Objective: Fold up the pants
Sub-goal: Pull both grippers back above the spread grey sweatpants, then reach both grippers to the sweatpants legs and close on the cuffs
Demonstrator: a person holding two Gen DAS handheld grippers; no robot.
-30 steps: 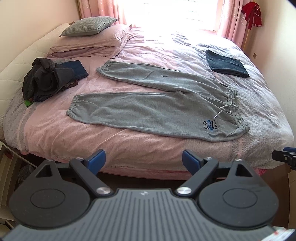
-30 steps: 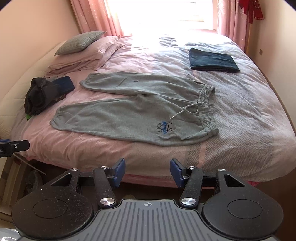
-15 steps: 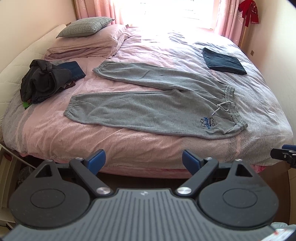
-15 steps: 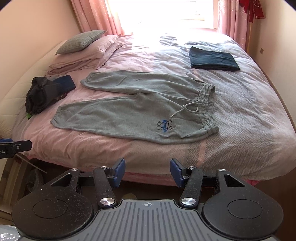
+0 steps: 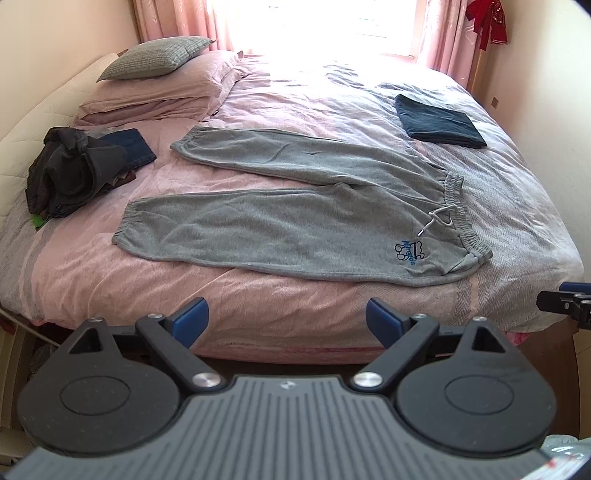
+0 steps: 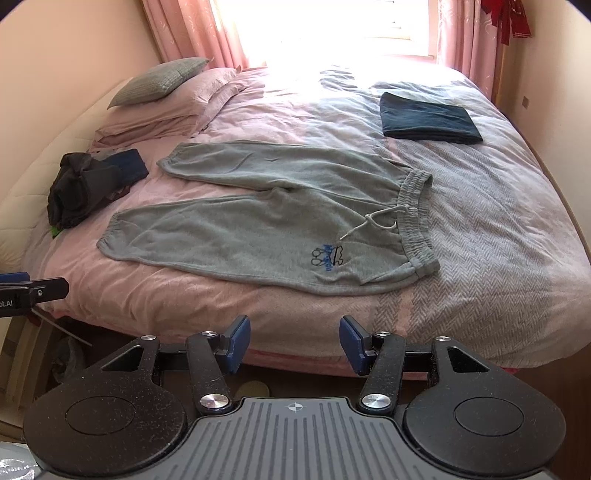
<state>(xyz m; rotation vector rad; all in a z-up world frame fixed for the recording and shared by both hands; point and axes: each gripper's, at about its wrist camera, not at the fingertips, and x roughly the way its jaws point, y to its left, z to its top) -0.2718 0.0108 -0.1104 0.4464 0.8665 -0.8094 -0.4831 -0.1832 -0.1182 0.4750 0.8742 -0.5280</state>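
— Grey sweatpants (image 5: 295,221) lie flat across a pink bedspread (image 5: 110,280), legs spread apart and pointing toward the pillows (image 5: 166,85); the waistband (image 6: 417,221) faces the striped grey side of the cover, its white drawstring (image 6: 373,221) loose on the fabric, a small blue emblem (image 5: 408,253) beside it.

— And the two tools?

— Both hang short of the bed's near edge, well apart from the pants; the left gripper (image 5: 286,319) stands spread wide, blue pads (image 5: 190,317) bare, nothing between them; the right gripper (image 6: 293,341) is likewise parted and empty, its own blue pads (image 6: 238,341) clear of any cloth.

— Anything else on the bed?

— A folded dark-blue garment (image 6: 428,120) rests near the far corner, by the window side; a heap of dark clothes (image 5: 70,170) sits at the other end below the pillows, with folded blue denim (image 5: 133,147) touching it; pink curtains (image 6: 192,29) frame the bright window; a red ornament (image 6: 511,18) hangs at the upper corner.

— Do the tools see each other?

— Yes; each one's tip shows at the edge of the other's view.
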